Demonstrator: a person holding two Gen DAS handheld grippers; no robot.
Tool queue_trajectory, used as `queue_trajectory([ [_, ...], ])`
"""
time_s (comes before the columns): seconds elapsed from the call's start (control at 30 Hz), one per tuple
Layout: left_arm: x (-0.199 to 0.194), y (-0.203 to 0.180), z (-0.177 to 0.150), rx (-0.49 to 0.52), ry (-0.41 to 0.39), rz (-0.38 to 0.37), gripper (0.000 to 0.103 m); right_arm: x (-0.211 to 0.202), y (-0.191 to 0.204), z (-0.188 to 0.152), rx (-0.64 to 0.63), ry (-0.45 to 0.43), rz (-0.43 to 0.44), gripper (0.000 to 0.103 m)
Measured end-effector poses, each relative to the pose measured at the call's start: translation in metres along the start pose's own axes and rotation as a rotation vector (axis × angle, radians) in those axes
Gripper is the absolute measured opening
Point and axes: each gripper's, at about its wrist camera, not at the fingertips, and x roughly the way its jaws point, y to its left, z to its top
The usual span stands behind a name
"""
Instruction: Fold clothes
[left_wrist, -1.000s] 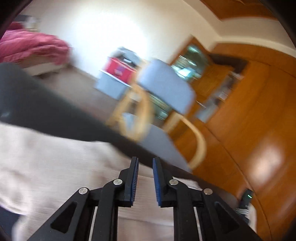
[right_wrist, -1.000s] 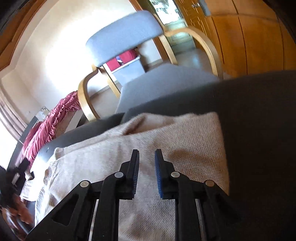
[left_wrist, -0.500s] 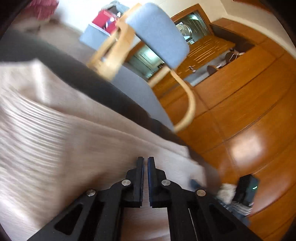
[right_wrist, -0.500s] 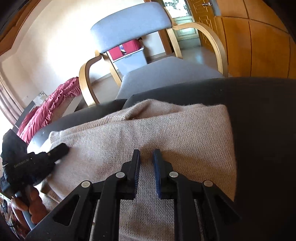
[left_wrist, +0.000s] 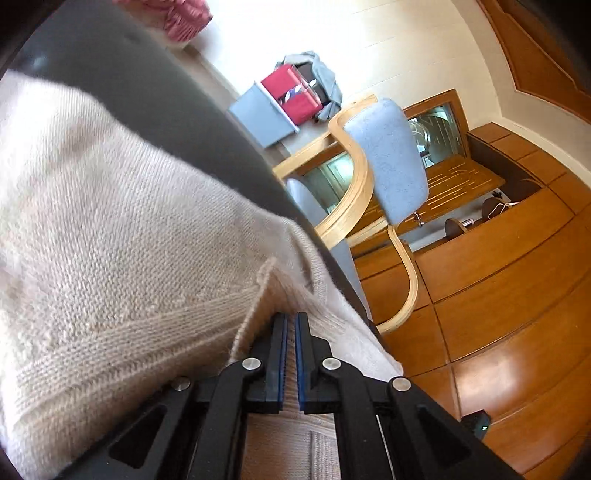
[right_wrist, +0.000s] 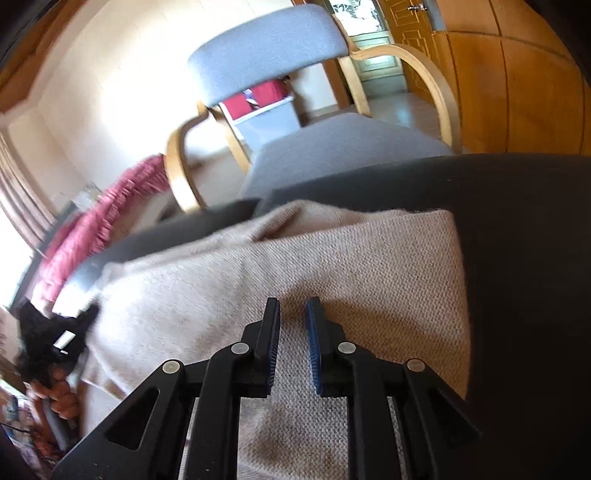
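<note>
The beige knit sweater (right_wrist: 295, 280) lies spread on the dark cushion (right_wrist: 517, 229), in front of the grey chair (right_wrist: 273, 48). The left gripper (left_wrist: 290, 325) is pinched nearly shut on a ribbed edge of the sweater at the chair side, while the right gripper (right_wrist: 291, 314) hovers over the knit, jaws a little apart and empty. It looks soft, light and stretchy, so it will likely sag and drag; ribbed hems or corners seem the firmest places to grip.

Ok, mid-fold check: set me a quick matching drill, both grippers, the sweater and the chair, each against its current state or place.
Things:
1. left gripper
2. right gripper
3. beige knit sweater
4. grey armchair

States or places:
A. beyond the dark table's far edge
B. spread on the dark table
C. jaws apart, nothing between them
D. closed on a knit edge

Pairs: 1-D, 2-C, 3-B, 4-A
</note>
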Motion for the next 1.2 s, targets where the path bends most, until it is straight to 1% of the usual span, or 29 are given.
queue_trajectory([
  [0.07,0.014,-0.021,-0.017,0.038,0.034,-0.012,0.007,-0.009,-0.005,0.002,0.03,-0.038,0.033,0.015],
  [0.13,0.028,-0.043,-0.034,0.076,0.068,-0.025,0.008,-0.017,-0.01,0.006,0.033,-0.056,0.009,0.015],
  [0.17,0.035,-0.053,-0.043,0.095,0.085,-0.031,0.012,-0.018,-0.012,0.006,0.034,-0.053,-0.02,0.015],
  [0.23,0.049,-0.075,-0.06,0.133,0.119,-0.043,0.013,-0.016,-0.022,0.005,0.064,-0.029,-0.049,0.015],
  [0.3,0.063,-0.096,-0.077,0.171,0.153,-0.055,0.014,-0.009,-0.031,0.003,0.101,0.001,-0.043,0.015],
  [0.47,0.099,-0.149,-0.12,0.266,0.238,-0.086,0.014,-0.009,-0.035,0.002,0.116,-0.001,-0.04,0.014],
  [0.53,0.113,-0.17,-0.137,0.304,0.272,-0.099,0.014,-0.01,-0.037,0.002,0.124,-0.002,-0.04,0.009],
  [0.57,0.12,-0.181,-0.146,0.323,0.29,-0.105,0.014,-0.01,-0.037,0.001,0.128,-0.002,-0.04,0.008],
  [0.6,0.127,-0.182,-0.154,0.324,0.305,-0.086,0.014,-0.011,-0.038,0.001,0.132,-0.002,-0.04,0.008],
  [0.63,0.132,-0.174,-0.156,0.296,0.32,-0.069,0.011,-0.011,-0.039,0.001,0.136,-0.002,-0.04,0.008],
  [0.67,0.132,-0.166,-0.152,0.256,0.323,-0.076,0.006,-0.011,-0.04,0.001,0.14,-0.003,-0.039,0.008],
  [0.7,0.13,-0.162,-0.147,0.239,0.318,-0.079,0.006,-0.011,-0.04,0.001,0.144,-0.003,-0.039,0.008],
  [0.73,0.127,-0.159,-0.144,0.237,0.314,-0.075,0.006,-0.012,-0.041,0.0,0.147,-0.003,-0.039,0.008],
  [0.77,0.125,-0.156,-0.141,0.235,0.31,-0.07,0.002,-0.012,-0.041,0.0,0.147,-0.003,-0.039,0.008],
  [0.83,0.114,-0.151,-0.137,0.243,0.311,-0.072,0.001,-0.012,-0.04,0.0,0.148,-0.003,-0.038,0.008],
  [0.9,0.094,-0.144,-0.135,0.235,0.306,-0.082,0.003,-0.012,-0.039,0.0,0.147,-0.003,-0.037,0.008],
  [1.0,0.073,-0.118,-0.114,0.163,0.26,-0.073,0.004,-0.012,-0.038,0.0,0.147,-0.003,-0.039,0.008],
  [1.07,0.057,-0.093,-0.096,0.09,0.239,-0.09,0.004,-0.012,-0.037,0.0,0.143,-0.003,-0.043,0.008],
  [1.2,0.018,-0.04,-0.061,-0.057,0.119,-0.063,0.004,-0.012,-0.035,0.001,0.137,-0.002,-0.047,0.008],
])
